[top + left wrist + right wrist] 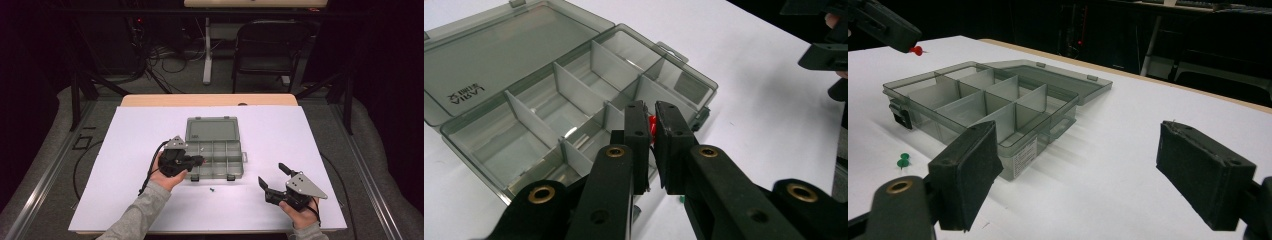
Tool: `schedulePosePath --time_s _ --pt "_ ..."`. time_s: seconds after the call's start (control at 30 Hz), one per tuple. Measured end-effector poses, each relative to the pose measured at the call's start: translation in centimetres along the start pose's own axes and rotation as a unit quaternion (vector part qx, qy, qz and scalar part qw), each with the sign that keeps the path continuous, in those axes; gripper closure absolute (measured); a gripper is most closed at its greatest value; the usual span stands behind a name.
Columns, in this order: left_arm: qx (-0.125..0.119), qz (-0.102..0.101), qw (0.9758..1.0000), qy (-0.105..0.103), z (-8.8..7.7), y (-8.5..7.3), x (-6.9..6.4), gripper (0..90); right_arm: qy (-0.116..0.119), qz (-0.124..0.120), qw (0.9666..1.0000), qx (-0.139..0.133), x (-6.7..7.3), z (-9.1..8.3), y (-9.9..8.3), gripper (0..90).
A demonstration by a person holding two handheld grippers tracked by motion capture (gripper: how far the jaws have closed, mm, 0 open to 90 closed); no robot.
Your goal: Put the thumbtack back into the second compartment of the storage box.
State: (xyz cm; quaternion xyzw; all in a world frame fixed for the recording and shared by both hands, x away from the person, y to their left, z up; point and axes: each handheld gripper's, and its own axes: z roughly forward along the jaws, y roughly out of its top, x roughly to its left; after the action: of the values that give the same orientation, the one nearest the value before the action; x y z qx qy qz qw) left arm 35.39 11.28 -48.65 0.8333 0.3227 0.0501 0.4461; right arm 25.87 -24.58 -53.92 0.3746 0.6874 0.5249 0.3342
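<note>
Pins were the work in hand: a red pin (652,125) sat clenched between the jaws of the left tool (650,131), its red head just peeking out from the narrow gap between the 2 pads. In the right gripper view the same pin (917,50) showed at the tip of that tool (885,25), raised above the near left corner of the box (998,107). From the high view, the left tool (199,161) hovered over the box's (215,150) front left edge, held by the person's left hand (167,175).

The box lay open on the white surface (125,150), its lid (212,129) folded flat behind it. Grey dividers split the tray into several compartments; they were too dim and glossy to tell whether anything lay inside.

A green pin (903,160) lay loose on the surface just in front of the box, seen in the high view as a small dark speck (212,189) between the 2 hands.

The right tool (271,179) rested low near the surface's front right part, well apart from the box, in the right hand (300,215). Its jaws stood released and wide, with nothing between the pads (965,175).
</note>
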Motion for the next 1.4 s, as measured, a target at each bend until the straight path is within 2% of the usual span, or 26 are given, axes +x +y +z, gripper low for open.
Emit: schedulePosePath --time_s 0.43,1.07,1.27,1.4 --pt "-0.002 -0.016 0.9996 0.024 1.7 1.2 1.9 84.4 0.001 -0.001 1.0 0.001 0.0 0.0 0.0 16.6" --pt "0.004 -0.047 0.9975 0.053 4.6 0.8 3.9 84.4 0.002 -0.001 1.0 0.001 0.0 0.0 0.0 16.6" --pt "0.013 -0.052 0.9968 0.06 5.4 0.6 4.3 84.3 0.002 -0.001 1.0 0.001 0.0 0.0 0.0 16.6" --pt "0.016 -0.049 0.9968 0.061 5.7 0.6 4.3 84.3 0.003 -0.001 1.0 0.001 0.0 0.0 0.0 16.6"
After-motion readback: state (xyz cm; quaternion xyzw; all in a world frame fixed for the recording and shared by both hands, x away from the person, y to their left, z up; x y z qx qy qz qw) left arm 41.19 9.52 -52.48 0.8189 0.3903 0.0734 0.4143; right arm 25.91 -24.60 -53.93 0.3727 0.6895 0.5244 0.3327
